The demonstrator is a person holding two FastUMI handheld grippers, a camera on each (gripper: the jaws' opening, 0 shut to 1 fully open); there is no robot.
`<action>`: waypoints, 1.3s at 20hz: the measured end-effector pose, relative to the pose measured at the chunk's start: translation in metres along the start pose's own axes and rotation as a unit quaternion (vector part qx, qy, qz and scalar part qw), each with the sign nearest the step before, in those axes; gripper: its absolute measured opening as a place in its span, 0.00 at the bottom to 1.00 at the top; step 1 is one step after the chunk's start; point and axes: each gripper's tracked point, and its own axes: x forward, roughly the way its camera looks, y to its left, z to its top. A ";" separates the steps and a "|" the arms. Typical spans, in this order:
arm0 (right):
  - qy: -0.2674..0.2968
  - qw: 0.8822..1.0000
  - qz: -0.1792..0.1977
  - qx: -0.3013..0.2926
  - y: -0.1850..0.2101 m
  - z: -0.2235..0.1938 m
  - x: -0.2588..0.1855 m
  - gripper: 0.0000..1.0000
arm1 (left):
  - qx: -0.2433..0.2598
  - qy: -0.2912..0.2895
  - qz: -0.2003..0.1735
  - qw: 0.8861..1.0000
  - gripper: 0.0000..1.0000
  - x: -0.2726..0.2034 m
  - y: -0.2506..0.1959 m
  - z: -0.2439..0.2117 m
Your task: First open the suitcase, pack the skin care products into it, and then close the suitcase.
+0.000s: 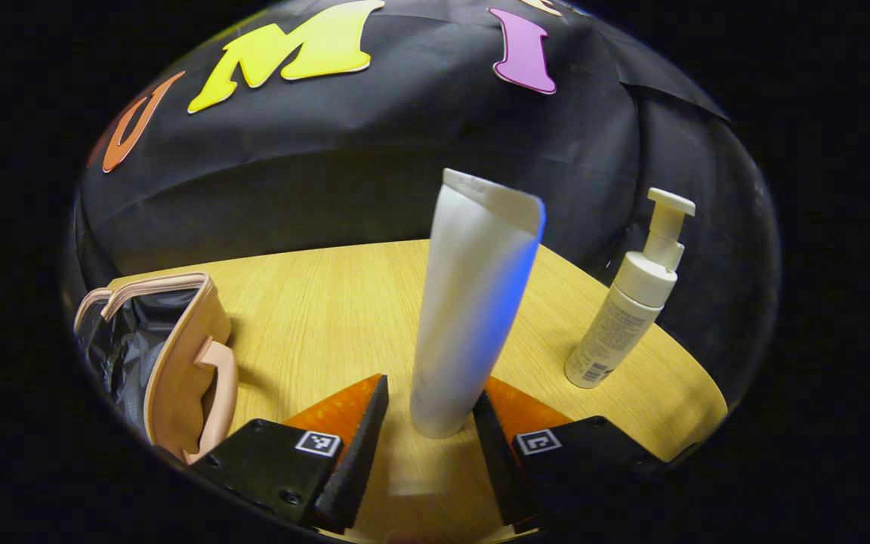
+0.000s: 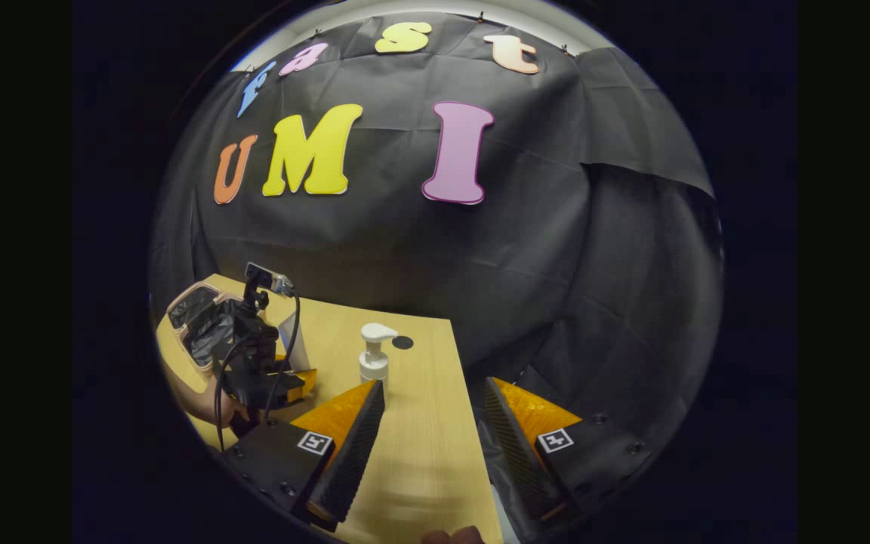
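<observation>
In the left gripper view, the left gripper (image 1: 427, 423) stands partly open around the foot of a tall white squeeze tube (image 1: 473, 302). One finger touches the tube and the other stands apart, so nothing is clamped. The tube stands cap-down on the pale wooden surface (image 1: 329, 317), and a careless closing could tip it. The open pink suitcase with black lining (image 1: 171, 355) lies at the left, and a white pump bottle (image 1: 631, 302) at the right.

In the right gripper view, the right gripper (image 2: 435, 431) hangs wide open and empty near the surface's edge. The pump bottle stands just ahead.
</observation>
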 end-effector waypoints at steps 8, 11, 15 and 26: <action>0.029 0.998 0.045 0.015 0.028 -0.036 0.037 0.80 | -0.003 -0.008 -0.021 1.000 0.45 -0.048 -0.002 0.029; 0.033 0.997 0.066 0.032 0.052 -0.051 0.073 0.80 | -0.018 -0.015 -0.020 1.000 0.44 -0.100 0.001 0.046; 0.039 0.995 0.086 0.038 0.082 -0.069 0.125 0.80 | -0.031 -0.011 0.010 0.999 0.44 -0.162 0.025 0.053; 0.046 0.996 0.073 0.027 0.107 -0.091 0.197 0.53 | -0.102 -0.018 0.143 0.984 0.45 -0.255 0.146 0.052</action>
